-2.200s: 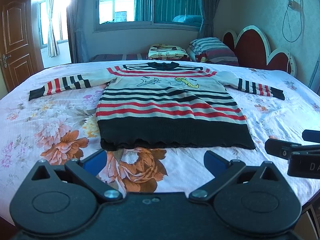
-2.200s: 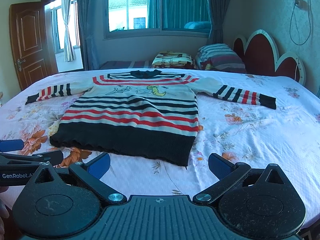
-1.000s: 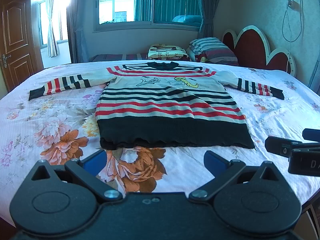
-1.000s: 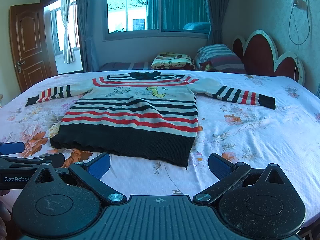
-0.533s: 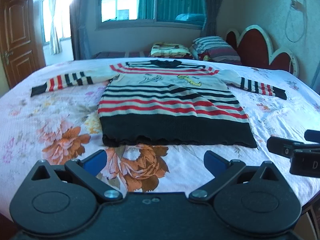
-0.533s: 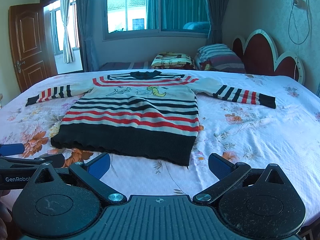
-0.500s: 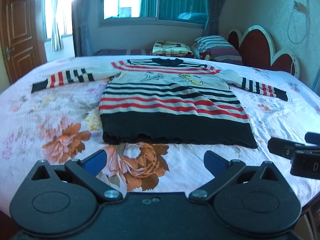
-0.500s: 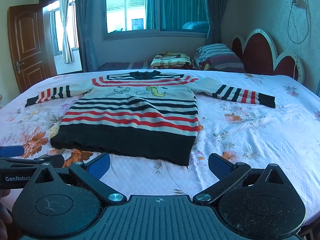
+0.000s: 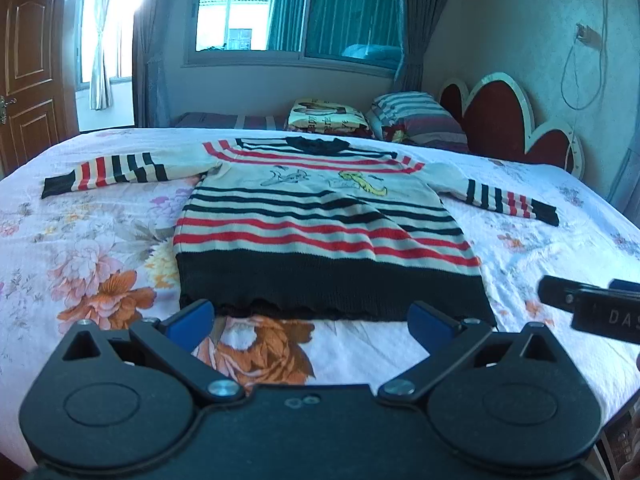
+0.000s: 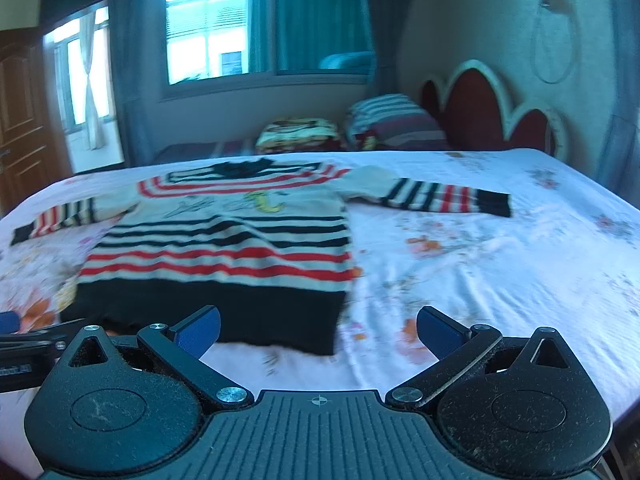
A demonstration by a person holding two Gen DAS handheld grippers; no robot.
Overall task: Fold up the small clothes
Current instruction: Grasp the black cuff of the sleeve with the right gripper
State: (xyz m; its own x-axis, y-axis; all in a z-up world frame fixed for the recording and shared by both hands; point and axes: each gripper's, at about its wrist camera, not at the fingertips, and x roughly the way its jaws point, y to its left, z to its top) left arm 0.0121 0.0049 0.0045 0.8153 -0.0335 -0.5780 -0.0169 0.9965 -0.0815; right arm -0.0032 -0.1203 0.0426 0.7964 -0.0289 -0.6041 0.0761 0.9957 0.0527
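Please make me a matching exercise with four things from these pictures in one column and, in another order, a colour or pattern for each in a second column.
Things:
1. hem band of the sweater
2. bed sheet
3. headboard
4. pads on the left gripper fingers

Colours or patterns:
A. dark red with a white edge
B. blue
C. plain black
D. white with flowers

Pairs: 1-C, 2-D, 3-A, 4-B

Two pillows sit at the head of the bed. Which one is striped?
The striped pillow is the one nearest the red headboard, with grey, white and reddish bands. The other pillow, toward the window side, is yellow with a printed picture instead.
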